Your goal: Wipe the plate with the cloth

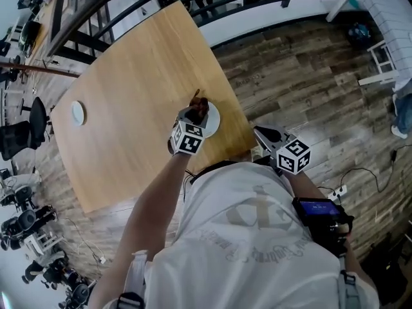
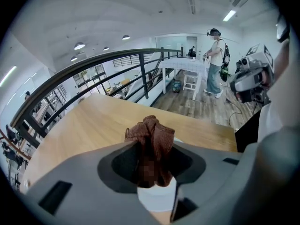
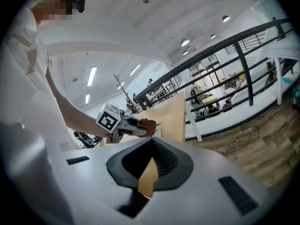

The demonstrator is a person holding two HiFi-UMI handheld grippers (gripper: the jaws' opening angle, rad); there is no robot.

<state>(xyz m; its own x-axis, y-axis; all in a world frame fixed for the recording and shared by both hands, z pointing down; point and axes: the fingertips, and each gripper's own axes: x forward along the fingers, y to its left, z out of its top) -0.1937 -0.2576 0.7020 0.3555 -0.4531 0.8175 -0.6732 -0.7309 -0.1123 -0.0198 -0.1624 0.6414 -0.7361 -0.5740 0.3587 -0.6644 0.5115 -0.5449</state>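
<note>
The left gripper [image 1: 196,112] is clenching a brown cloth [image 1: 201,103] over the white plate [image 1: 213,123], which is sitting at the table's [image 1: 129,95] 4 o'clock edge. The right gripper [image 1: 259,132] is hovering at the plate's 4 o'clock with its jaws pressed together, empty. The lettering on the shirt [image 1: 257,237] is too blurred to read.

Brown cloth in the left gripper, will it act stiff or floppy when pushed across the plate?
Probably floppy: the brown fabric cloth bunches into crumpled folds where the left gripper is shut on it. Likely light, since those folds stand up unsupported. Pushed on the round white plate, it should flatten and drag rather than slide stiffly.
</note>
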